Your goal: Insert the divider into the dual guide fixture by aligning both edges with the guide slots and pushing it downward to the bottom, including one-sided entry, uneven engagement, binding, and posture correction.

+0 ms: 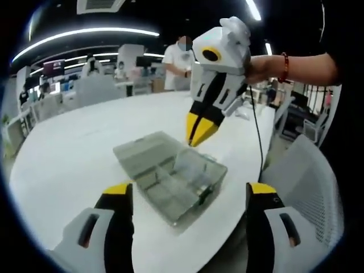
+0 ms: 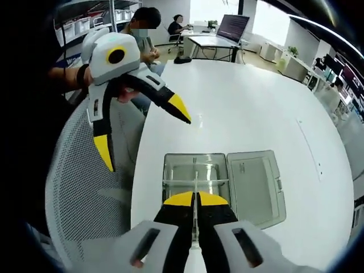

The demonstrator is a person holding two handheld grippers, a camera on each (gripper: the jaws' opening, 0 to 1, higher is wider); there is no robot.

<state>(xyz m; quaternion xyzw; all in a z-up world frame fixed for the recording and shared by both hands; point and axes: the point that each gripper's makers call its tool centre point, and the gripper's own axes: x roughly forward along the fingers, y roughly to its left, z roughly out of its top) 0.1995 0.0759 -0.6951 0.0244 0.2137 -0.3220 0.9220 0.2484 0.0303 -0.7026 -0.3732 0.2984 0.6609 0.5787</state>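
Overhead, the right gripper [image 1: 200,135] hangs tip-down above the box [image 1: 170,176], jaws together; nothing visibly held. Nearby, the left gripper [image 2: 145,136] hovers, jaws apart.

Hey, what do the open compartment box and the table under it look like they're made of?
The compartment box looks like clear, slightly smoky plastic: its inner dividers and the tabletop show through the walls and lid. The table looks like smooth white laminate or painted board with a soft sheen; which one is unclear.

White table [image 2: 250,108], long with rounded corners: bears one clear plastic compartment box [image 2: 196,179] near its edge, hinged lid [image 2: 255,185] lying open flat beside it. A thin dark mark, possibly a cable [image 2: 307,139], lies farther off.
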